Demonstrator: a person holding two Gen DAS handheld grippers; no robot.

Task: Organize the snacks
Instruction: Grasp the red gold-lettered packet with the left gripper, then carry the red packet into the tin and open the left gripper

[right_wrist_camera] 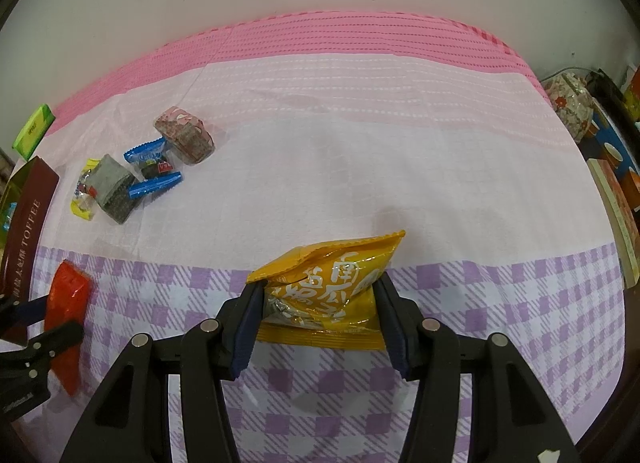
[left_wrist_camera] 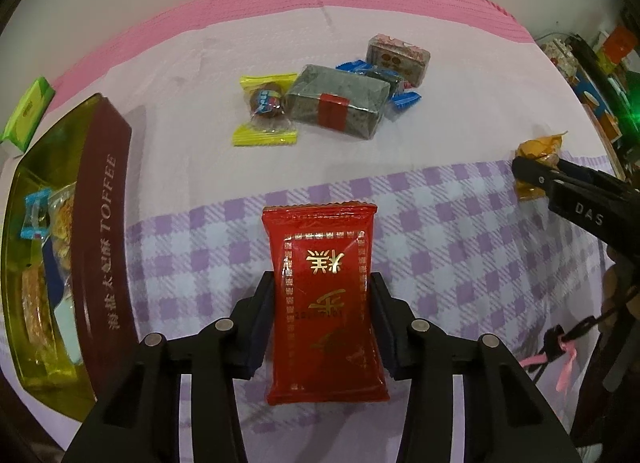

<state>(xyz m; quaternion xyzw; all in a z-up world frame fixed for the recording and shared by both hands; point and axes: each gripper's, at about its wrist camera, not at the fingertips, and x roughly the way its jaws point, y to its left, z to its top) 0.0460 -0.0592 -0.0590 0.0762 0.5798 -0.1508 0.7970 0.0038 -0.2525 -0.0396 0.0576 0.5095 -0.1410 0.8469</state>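
My left gripper (left_wrist_camera: 322, 283) is shut on a red snack packet (left_wrist_camera: 322, 295) with gold characters, held over the purple checked cloth. My right gripper (right_wrist_camera: 318, 295) is shut on a yellow snack packet (right_wrist_camera: 332, 287). In the left wrist view the right gripper (left_wrist_camera: 520, 171) shows at the right with the yellow packet (left_wrist_camera: 538, 147). In the right wrist view the left gripper (right_wrist_camera: 60, 315) and red packet (right_wrist_camera: 68, 295) show at the left. A brown toffee tin (left_wrist_camera: 106, 199) with several snacks inside stands at the left; it also shows in the right wrist view (right_wrist_camera: 24, 215).
Loose snacks lie on the white cloth: a grey block with a red band (left_wrist_camera: 340, 101), a yellow-wrapped candy (left_wrist_camera: 266, 111), a blue-wrapped candy (right_wrist_camera: 152, 167), a patterned block (left_wrist_camera: 400, 55). A green packet (left_wrist_camera: 30, 107) lies at the far left. Boxes and a floral jar (right_wrist_camera: 570, 103) stand at right.
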